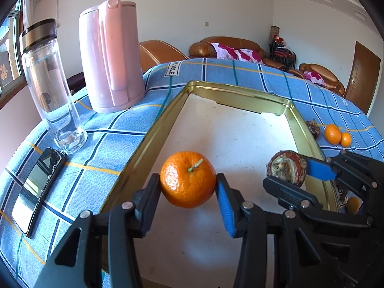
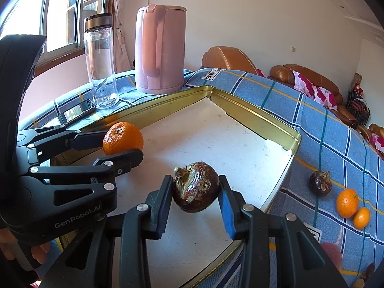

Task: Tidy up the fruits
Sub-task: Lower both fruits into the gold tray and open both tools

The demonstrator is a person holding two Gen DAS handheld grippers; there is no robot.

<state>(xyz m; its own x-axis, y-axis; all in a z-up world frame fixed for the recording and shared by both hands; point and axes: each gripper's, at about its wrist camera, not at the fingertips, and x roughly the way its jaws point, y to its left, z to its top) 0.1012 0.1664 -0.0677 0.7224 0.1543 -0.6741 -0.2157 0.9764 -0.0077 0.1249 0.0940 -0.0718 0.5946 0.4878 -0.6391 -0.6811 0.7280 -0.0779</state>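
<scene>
Indoors, blue checked tablecloth under gold tray; brown sofas behind

Home living room: leather sofas.

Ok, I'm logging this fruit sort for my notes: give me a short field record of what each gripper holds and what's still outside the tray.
left gripper: shut on orange
right gripper: shut on brown fruit
tray: gold rim, white floor, both held fruits over it
outside tray, on cloth: dark fruit, two small oranges
</scene>
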